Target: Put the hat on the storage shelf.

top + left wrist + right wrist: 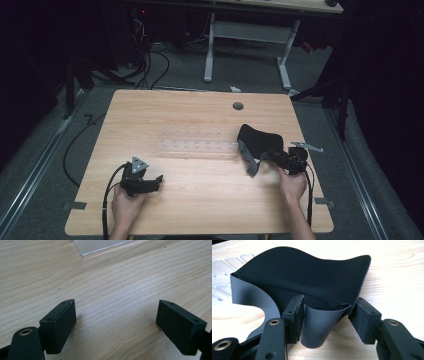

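From the high view, the black cloth piece lies right of the clear tray, at the right gripper. The left gripper gapes, empty, over bare table. The right gripper view shows jaws part-open around a curled grey fold, not clamped.

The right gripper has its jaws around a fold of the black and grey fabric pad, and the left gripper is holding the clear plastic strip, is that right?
Not quite: the left gripper holds nothing. The left gripper view shows its jaws open over bare table, the clear plastic strip lying beyond them. The rest stands.
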The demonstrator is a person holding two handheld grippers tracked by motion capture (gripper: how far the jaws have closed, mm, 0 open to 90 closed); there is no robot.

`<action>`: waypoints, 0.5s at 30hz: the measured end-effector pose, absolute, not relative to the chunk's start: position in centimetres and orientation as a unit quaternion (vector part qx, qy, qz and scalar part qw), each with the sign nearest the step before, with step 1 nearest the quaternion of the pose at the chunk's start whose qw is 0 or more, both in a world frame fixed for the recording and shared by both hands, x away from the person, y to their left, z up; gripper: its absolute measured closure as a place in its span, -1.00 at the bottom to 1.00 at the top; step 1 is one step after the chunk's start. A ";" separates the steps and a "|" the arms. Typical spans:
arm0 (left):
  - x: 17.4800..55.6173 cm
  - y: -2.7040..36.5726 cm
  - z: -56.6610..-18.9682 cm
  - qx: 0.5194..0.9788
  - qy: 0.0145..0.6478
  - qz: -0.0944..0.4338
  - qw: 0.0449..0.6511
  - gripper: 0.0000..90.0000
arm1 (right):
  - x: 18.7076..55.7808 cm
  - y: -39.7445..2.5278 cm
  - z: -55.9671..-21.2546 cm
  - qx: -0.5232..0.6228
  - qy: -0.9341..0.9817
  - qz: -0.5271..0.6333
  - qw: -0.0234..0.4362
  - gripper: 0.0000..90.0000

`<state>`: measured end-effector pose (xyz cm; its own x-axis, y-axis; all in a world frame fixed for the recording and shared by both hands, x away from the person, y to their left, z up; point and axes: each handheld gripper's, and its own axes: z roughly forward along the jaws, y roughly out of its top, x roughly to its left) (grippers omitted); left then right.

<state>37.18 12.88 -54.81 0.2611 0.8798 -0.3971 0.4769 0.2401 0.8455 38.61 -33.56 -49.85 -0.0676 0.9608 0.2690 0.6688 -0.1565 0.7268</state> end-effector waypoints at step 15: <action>37.2 12.9 -54.8 0.586 0.578 0.189 0.535 -0.63 | 39.3 -33.5 -50.8 0.653 0.618 0.400 0.177 0.57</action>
